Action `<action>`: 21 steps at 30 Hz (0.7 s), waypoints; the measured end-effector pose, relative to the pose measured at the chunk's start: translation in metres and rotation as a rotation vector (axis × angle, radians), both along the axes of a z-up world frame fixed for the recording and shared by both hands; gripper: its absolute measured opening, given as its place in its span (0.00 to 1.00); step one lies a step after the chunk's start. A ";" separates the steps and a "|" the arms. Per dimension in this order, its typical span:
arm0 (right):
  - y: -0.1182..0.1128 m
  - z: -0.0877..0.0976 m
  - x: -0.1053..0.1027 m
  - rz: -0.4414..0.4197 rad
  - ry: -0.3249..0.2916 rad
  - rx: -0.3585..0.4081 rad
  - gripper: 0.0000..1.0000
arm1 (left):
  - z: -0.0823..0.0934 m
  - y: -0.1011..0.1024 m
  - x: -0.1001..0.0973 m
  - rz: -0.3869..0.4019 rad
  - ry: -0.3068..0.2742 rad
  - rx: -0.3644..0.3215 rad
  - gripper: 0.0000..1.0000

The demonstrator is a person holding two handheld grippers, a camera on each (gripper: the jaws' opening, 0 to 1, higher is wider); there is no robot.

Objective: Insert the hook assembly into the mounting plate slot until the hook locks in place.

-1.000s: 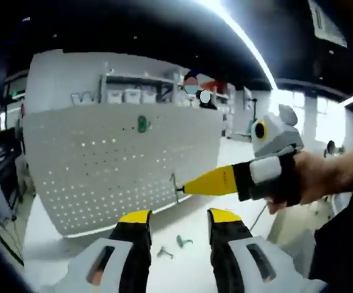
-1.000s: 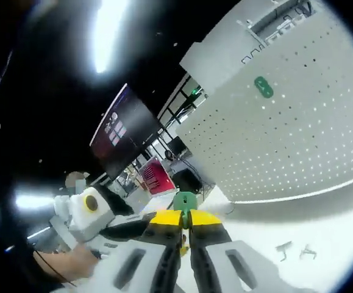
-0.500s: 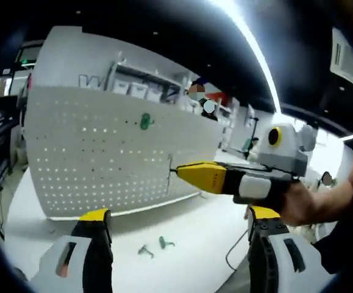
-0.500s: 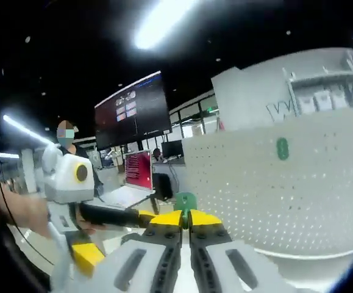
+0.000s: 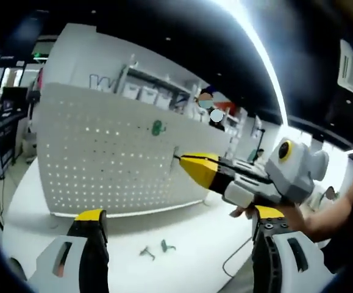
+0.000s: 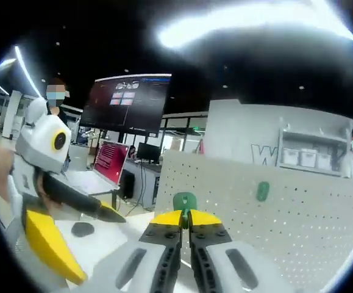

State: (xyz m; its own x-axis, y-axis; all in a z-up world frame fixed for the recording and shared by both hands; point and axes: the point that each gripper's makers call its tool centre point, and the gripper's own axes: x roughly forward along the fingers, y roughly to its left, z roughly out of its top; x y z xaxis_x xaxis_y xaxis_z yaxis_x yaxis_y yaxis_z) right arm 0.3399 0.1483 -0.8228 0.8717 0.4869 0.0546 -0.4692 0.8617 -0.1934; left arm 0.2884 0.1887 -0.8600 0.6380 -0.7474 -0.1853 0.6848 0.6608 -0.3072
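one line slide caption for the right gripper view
Right gripper shut on a green hook, held before the white pegboard where another green hook hangs.

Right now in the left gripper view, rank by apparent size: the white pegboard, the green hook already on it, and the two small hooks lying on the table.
1. The pegboard, by far the largest.
2. The green hook on the board and the two loose hooks on the table: all tiny and about alike. The loose ones lie nearer the camera, so I won't rank them.
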 end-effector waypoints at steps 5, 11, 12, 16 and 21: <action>-0.006 0.004 0.016 -0.034 -0.031 -0.021 0.00 | 0.012 0.001 -0.006 -0.007 0.010 -0.102 1.00; -0.024 -0.003 0.040 -0.100 -0.046 -0.027 0.00 | 0.005 0.004 -0.007 0.010 0.011 -0.085 1.00; -0.030 -0.001 0.045 -0.122 -0.052 -0.028 0.00 | 0.004 0.005 -0.007 0.012 0.011 -0.090 1.00; -0.046 0.003 0.061 -0.183 -0.099 -0.112 0.00 | -0.007 0.003 -0.011 0.019 0.070 -0.147 1.00; -0.076 0.009 0.083 -0.275 -0.082 -0.026 0.00 | -0.020 0.004 -0.014 0.026 0.104 -0.136 1.00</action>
State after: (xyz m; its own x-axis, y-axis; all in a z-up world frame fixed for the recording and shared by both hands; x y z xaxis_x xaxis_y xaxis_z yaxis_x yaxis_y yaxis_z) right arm 0.4232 0.0727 -0.8133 0.9644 0.2351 0.1208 -0.2006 0.9487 -0.2444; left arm 0.2748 0.1930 -0.8801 0.6402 -0.7534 -0.1502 0.6276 0.6256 -0.4634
